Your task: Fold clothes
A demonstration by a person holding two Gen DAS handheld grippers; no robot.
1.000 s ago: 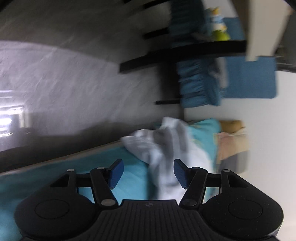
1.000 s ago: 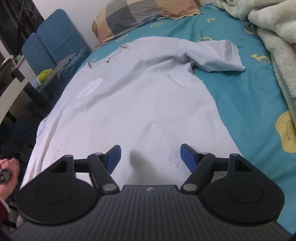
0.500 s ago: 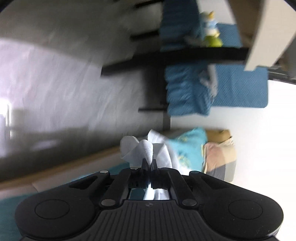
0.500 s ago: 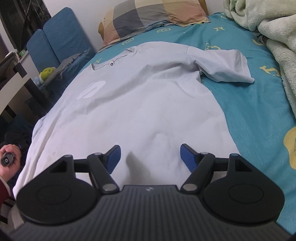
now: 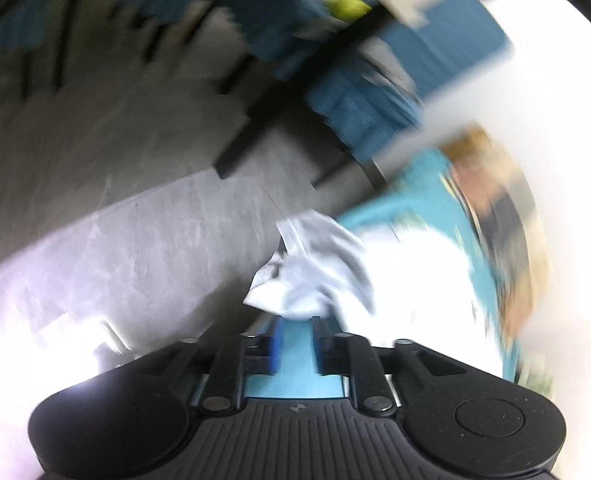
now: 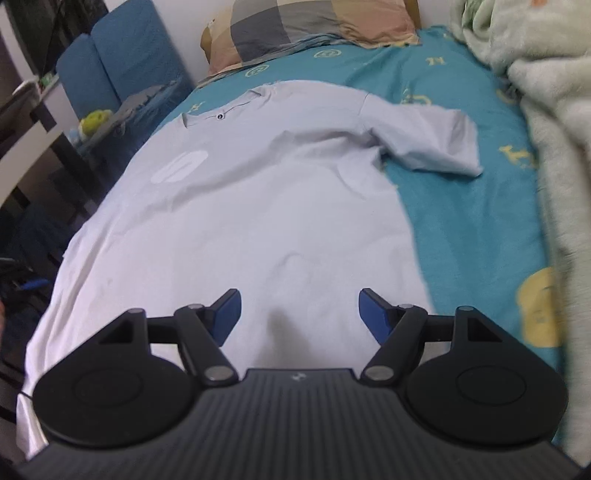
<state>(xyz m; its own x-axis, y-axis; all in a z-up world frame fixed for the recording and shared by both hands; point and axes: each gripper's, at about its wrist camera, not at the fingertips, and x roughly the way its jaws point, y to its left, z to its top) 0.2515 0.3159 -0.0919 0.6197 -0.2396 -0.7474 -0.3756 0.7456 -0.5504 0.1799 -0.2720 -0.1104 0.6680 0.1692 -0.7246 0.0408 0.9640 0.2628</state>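
A pale grey T-shirt [image 6: 258, 206] lies spread face up on the teal bedsheet [image 6: 472, 236], collar toward the pillow, its right sleeve [image 6: 432, 144] lying out flat. My right gripper [image 6: 299, 310] is open and empty, low over the shirt's lower part. In the blurred left wrist view, my left gripper [image 5: 297, 332] has its jaws a small gap apart; the bunched left sleeve [image 5: 306, 280] sits just beyond the fingertips at the bed's left edge, and no cloth shows between the fingers.
A checked pillow [image 6: 314, 29] lies at the head of the bed. A fluffy pale blanket [image 6: 546, 122] is piled along the right side. Blue cushions [image 6: 122, 70] and a dark table [image 6: 44, 147] stand left of the bed, over grey floor [image 5: 147, 240].
My left gripper shut on the sleeve half a second ago, and now its jaws stand slightly apart as it swings toward the bed. My right gripper has moved slightly forward over the shirt, still open.
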